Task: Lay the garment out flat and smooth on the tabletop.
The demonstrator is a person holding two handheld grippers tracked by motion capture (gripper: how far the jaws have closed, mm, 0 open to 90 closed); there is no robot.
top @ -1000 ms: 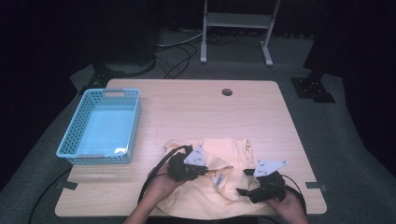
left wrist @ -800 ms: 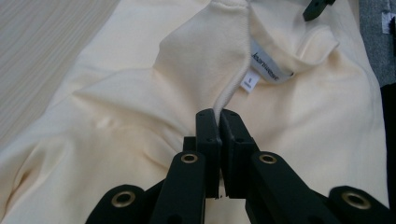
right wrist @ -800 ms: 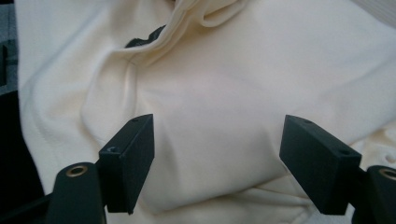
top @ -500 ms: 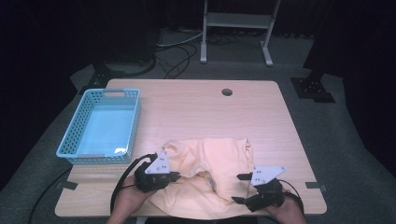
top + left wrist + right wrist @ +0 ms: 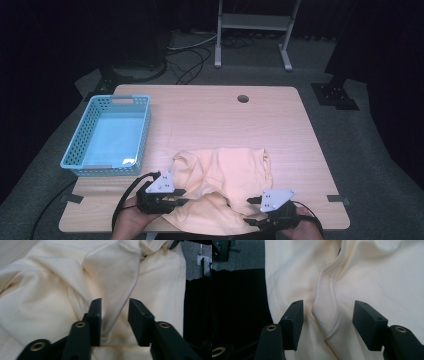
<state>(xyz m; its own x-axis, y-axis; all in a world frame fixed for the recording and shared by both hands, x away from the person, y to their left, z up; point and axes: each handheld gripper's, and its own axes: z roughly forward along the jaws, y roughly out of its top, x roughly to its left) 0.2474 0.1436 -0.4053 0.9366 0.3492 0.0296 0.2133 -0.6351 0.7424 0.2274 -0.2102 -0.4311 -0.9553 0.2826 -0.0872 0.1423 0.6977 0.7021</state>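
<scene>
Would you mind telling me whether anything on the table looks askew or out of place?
The cream garment lies crumpled and bunched rather than flat, with its near edge hanging over the front edge of the table. The blue basket sits squarely, and nothing looks spilled or damaged.

1. The garment point(image 5: 227, 180) is pale cream-yellow knit cloth, lying crumpled on the near half of the worktop point(image 5: 210, 115).
2. Its far part lies fairly flat; the near edge droops over the worktop's front rim.
3. Soft folds bunch across it, with a stitched hem point(image 5: 329, 322) curling through the near right part.
</scene>
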